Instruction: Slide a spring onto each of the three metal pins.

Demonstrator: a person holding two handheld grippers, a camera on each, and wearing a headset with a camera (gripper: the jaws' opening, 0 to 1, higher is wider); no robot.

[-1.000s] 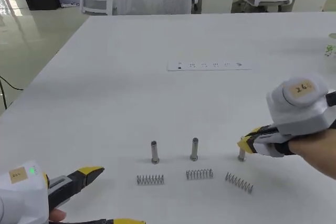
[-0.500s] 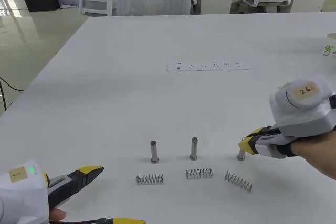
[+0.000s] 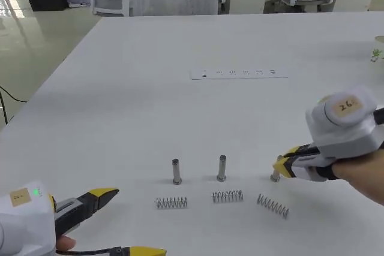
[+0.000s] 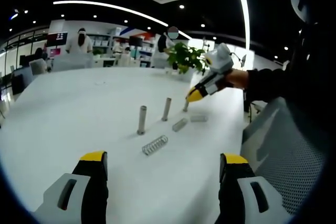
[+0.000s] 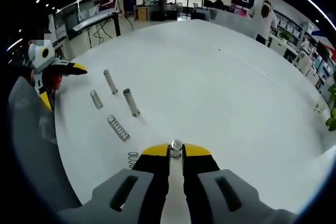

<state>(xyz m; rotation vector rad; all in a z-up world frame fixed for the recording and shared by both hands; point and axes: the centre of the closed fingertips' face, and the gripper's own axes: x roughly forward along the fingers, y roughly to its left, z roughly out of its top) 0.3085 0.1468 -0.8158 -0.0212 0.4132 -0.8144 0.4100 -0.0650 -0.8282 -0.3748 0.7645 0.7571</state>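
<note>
White workbench point(image 3: 150, 88) bears three upright pins point(image 3: 222, 168), with three springs point(image 3: 228, 196) lying just before them; right gripper point(image 5: 177, 151) pinches the rightmost pin point(image 3: 275, 175) near its top; left gripper point(image 3: 135, 222) gapes wide, empty; springs look light and squashy, best nipped gently mid-coil.

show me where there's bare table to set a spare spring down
Bare: the wide stretch between the power strip and the pins; also left of them. Crowded: the row of springs and the right pin, which the right gripper clamps.

Three upright metal pins point(image 3: 222, 168), right pin point(image 3: 275, 175) between jaws, three springs point(image 3: 227, 196) lying alongside
</note>
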